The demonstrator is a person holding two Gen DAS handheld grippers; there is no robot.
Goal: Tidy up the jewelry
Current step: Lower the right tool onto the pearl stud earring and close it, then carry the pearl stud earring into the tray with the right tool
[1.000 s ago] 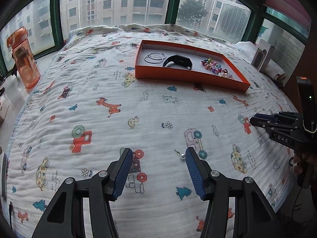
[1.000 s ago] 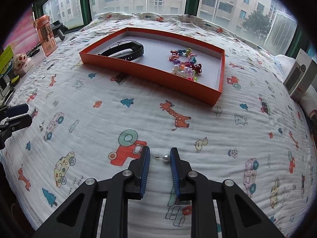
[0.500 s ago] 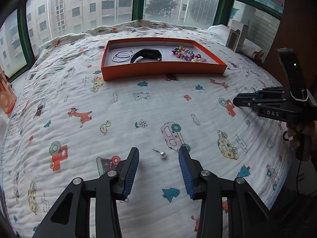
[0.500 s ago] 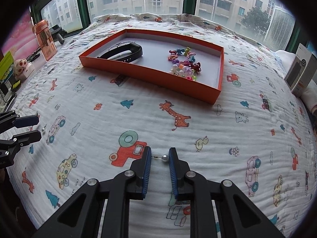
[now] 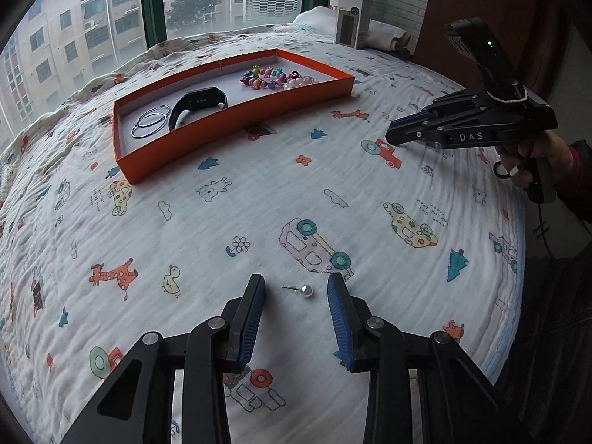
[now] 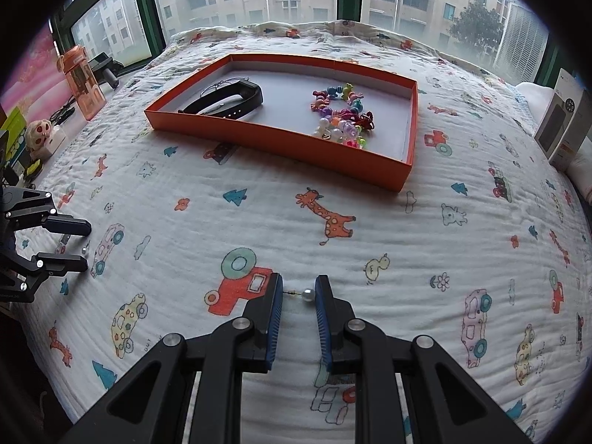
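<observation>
A pearl stud earring lies on the printed bedspread between the open fingers of my left gripper. A second pearl stud lies between the fingers of my right gripper; they stand close on each side of it, the pin against the left pad. An orange tray holds hoop earrings, a black wristband and a colourful bead bracelet. The tray also shows in the right wrist view.
A boxed item and a white pillow stand at the far right of the bed. An orange water bottle and small clutter sit on the sill at the left. Windows run behind the bed.
My left gripper has swung so the pearl stud now lies centred between its fingers, which have narrowed. My right gripper's fingers have closed in slightly around the other stud.
</observation>
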